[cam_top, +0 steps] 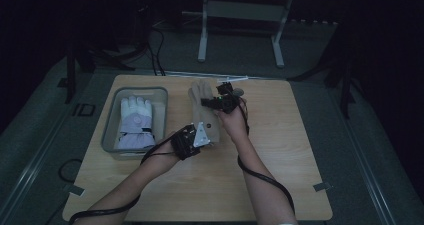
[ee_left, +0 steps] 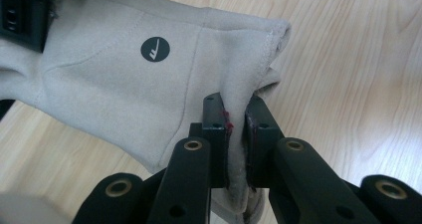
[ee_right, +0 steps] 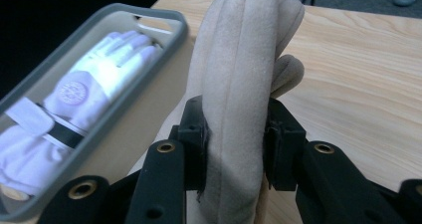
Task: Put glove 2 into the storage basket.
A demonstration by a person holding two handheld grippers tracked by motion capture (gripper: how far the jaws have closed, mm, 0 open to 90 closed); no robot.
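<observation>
Left fingers [ee_left: 211, 129]: clamped tight on the cuff hem of the beige glove [ee_left: 124, 79]; only a thin fold of fabric sits between the pads.
Right fingers [ee_right: 194, 134]: part open, pressed on the bunched finger end of the same glove from both sides.
Left gripper [cam_top: 192, 141]: nearer the front edge of the surface [cam_top: 280, 150].
Right gripper [cam_top: 223, 101]: nearer the back edge.
Glove position: stretched between the two grippers over the middle of the surface, apparently lifted off it.
Grey bin [cam_top: 111, 130]: left side of the surface, holds a white glove [cam_top: 134, 122].
Risk 1: thin cuff hold may slip if the grippers pull apart.
Risk 2: the thick, soft finger bundle may slide out of the right grip, so the glove swings down.
Risk 3: a dangling end may snag the bin rim.
</observation>
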